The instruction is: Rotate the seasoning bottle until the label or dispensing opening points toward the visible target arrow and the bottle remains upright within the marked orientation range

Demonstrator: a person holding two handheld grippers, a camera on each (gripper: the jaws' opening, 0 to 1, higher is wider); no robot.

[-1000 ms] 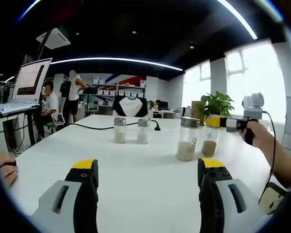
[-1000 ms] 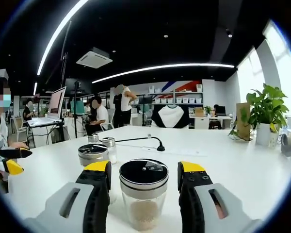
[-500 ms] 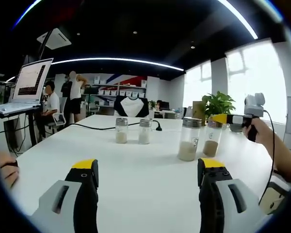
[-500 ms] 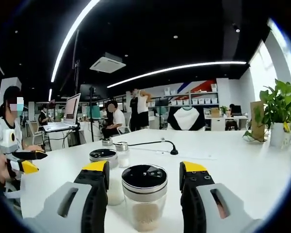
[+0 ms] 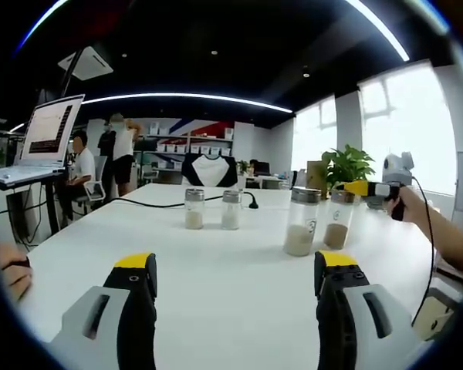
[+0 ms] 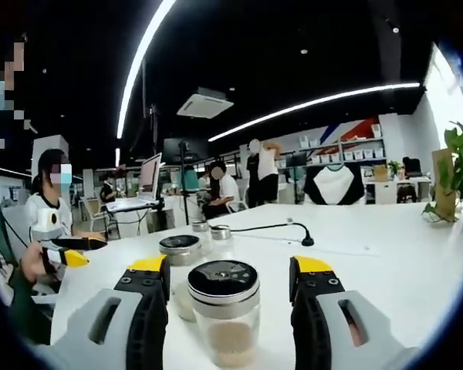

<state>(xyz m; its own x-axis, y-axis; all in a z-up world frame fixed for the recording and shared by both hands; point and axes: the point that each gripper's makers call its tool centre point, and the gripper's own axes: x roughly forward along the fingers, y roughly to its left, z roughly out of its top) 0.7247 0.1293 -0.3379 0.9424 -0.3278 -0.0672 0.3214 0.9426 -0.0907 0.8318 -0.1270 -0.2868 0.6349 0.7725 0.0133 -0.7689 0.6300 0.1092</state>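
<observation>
Four glass seasoning bottles stand upright on the white table [image 5: 216, 270]. Two small ones [image 5: 191, 208] [image 5: 229, 209] stand at the back, two larger ones [image 5: 301, 221] [image 5: 337, 220] to the right. My left gripper [image 5: 235, 266] hovers open over bare table, well short of them. In the right gripper view, my right gripper [image 6: 230, 264] is open with a jaw on each side of a black-lidded bottle [image 6: 224, 324]; a gap shows on both sides. A second large bottle [image 6: 180, 250] stands just behind it. The right gripper [image 5: 366, 189] reaches the rightmost bottle's lid from the right.
A black cable [image 5: 139, 202] runs across the far side of the table. A laptop [image 5: 50, 127] sits on a stand at the left, a potted plant [image 5: 347, 164] at the back right. People sit and stand in the office behind. The left gripper [image 6: 69, 250] shows at the left.
The right gripper's view has swung left around the bottle, which stays between its jaws. In the left gripper view, the hand holding the right gripper has shifted slightly right. The bottles stand as before.
</observation>
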